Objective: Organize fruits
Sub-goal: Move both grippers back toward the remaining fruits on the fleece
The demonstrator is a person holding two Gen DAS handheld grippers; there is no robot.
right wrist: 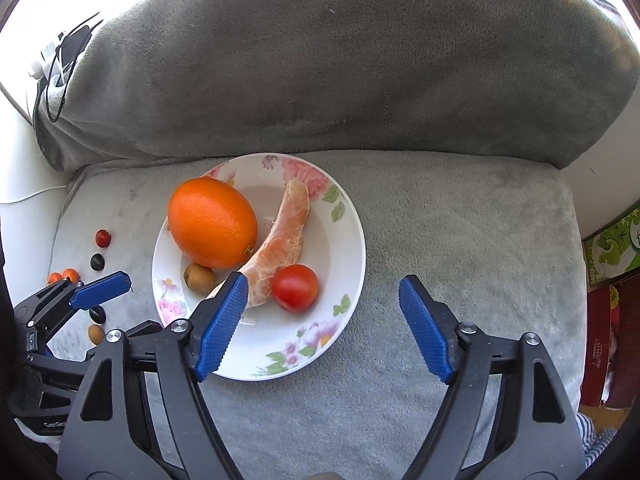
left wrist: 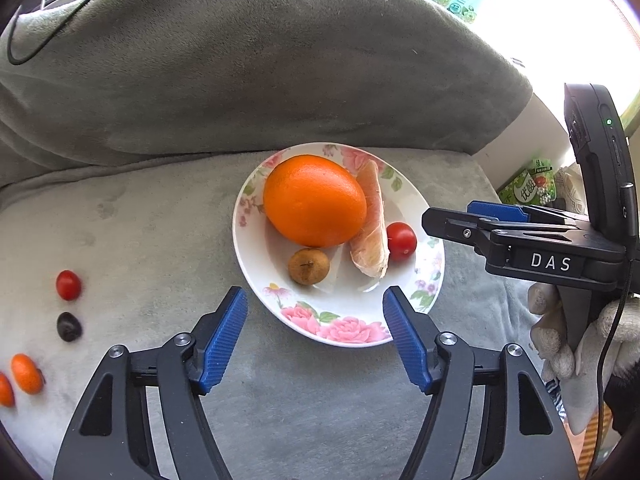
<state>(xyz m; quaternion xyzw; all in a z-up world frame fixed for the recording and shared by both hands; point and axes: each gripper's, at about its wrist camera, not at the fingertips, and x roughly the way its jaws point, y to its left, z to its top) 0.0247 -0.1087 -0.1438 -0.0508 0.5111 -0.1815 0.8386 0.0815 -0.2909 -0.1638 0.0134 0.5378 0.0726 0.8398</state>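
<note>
A white floral plate [left wrist: 348, 330] [right wrist: 348, 224] rests on a grey cushioned seat. It holds a big orange [left wrist: 314, 200] [right wrist: 212, 222], a peeled citrus segment [left wrist: 372, 224] [right wrist: 282, 236], a cherry tomato [left wrist: 401, 241] [right wrist: 295, 287] and a small brown fruit [left wrist: 309, 266] [right wrist: 199, 278]. My left gripper [left wrist: 316, 336] hangs open over the plate's near rim, nothing between its fingers. My right gripper [right wrist: 322, 328] stands open above the plate's right part, also empty. Left of the plate lie a cherry tomato [left wrist: 68, 285] [right wrist: 103, 238], a dark fruit [left wrist: 69, 326] [right wrist: 97, 262] and small orange fruits [left wrist: 26, 374] [right wrist: 66, 275].
A thick grey backrest cushion [left wrist: 256, 68] [right wrist: 340, 64] rises right behind the plate. A gloved hand [left wrist: 560, 336] holds the right gripper's black body [left wrist: 532, 240] at the right edge. Cables [right wrist: 60, 76] lie at far left; green packages [left wrist: 528, 186] stand beyond the seat's right edge.
</note>
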